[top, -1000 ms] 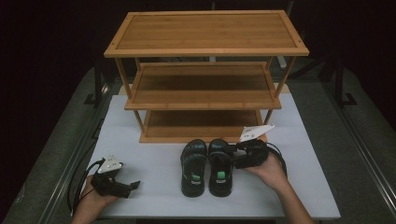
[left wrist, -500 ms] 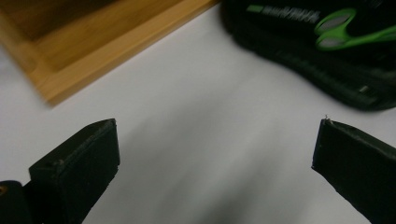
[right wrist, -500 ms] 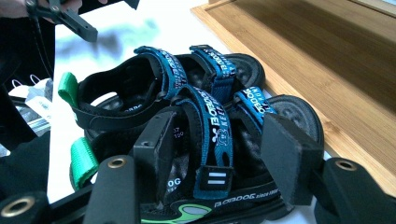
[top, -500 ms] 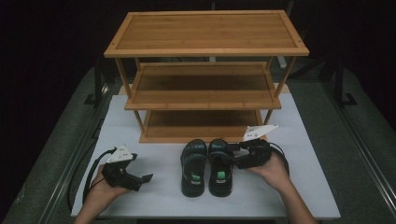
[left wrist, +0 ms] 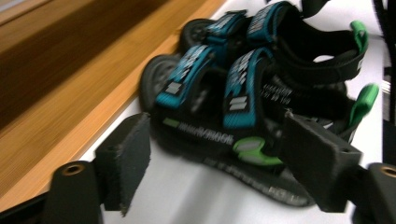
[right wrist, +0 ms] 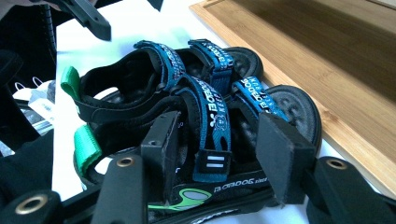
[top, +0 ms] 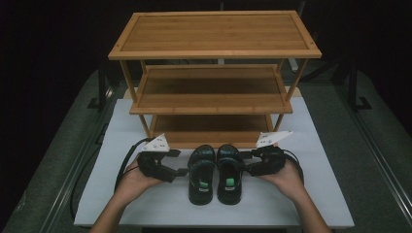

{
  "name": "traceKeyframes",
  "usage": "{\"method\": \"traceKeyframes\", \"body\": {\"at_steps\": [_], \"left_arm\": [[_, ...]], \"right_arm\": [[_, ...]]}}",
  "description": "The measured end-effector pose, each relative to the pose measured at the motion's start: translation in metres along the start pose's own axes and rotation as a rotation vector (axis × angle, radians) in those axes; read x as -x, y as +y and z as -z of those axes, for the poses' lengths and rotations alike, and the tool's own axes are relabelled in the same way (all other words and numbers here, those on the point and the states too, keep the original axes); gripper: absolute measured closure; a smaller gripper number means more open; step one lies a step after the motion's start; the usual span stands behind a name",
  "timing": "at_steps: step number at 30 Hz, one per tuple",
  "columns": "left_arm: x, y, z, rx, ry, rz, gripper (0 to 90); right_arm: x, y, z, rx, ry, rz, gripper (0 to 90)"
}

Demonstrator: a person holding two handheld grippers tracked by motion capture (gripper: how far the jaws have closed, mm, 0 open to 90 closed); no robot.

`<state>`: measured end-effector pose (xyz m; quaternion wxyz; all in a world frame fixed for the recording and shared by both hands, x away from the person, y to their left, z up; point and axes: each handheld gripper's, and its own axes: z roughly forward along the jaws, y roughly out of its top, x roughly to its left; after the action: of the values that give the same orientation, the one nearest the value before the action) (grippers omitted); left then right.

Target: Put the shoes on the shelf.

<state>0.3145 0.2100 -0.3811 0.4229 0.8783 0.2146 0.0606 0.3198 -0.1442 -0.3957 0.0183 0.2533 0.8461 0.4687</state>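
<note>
A pair of black sandals with blue straps stands side by side on the white table (top: 121, 204), near its front edge and just in front of the bottom tier of the wooden shoe rack (top: 214, 102), toes toward the rack. The left sandal (top: 201, 172) has the left gripper (top: 180, 171) just beside its outer flank; those tongs have just been closing, yet they stand apart with nothing pressed between them, the sandal's side lying ahead of the pads in the left gripper view. The right gripper (top: 247, 164) sits against the outer flank of the right sandal (top: 229, 171); in the right gripper view its tongs straddle a blue strap and the sole edge, but whether the pads actually press on it I cannot tell. These sandals look light, with a thick rubbery sole that should be fairly stiff and grippy, while the webbing straps and heel loops are soft and will fold under pressure. The best hold seems to be across the sole's side wall at mid-length, or around the sole together with a strap, so the shoe hangs level; pinching a strap alone would likely let it swing and tip.
</note>
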Motion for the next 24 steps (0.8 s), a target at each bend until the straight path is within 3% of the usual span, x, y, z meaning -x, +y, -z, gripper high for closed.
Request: {"method": "traceKeyframes", "body": {"at_steps": [2,10,16,24], "left_arm": [[0.001,0.006,-0.011,-0.004,-0.036,-0.016,32.4],[0.001,0.012,-0.033,-0.028,-0.099,-0.030,47.4],[0.001,0.010,-0.041,-0.066,-0.109,-0.030,55.4],[0.003,0.011,-0.045,-0.073,-0.114,-0.031,61.9]], "right_arm": [[0.000,0.000,-0.002,-0.004,0.004,-0.003,49.3],[0.000,-0.002,-0.012,-0.030,0.024,-0.010,53.9],[-0.001,-0.004,-0.020,-0.054,0.025,-0.010,58.4],[-0.001,-0.005,-0.020,-0.055,0.021,-0.017,65.2]]}}
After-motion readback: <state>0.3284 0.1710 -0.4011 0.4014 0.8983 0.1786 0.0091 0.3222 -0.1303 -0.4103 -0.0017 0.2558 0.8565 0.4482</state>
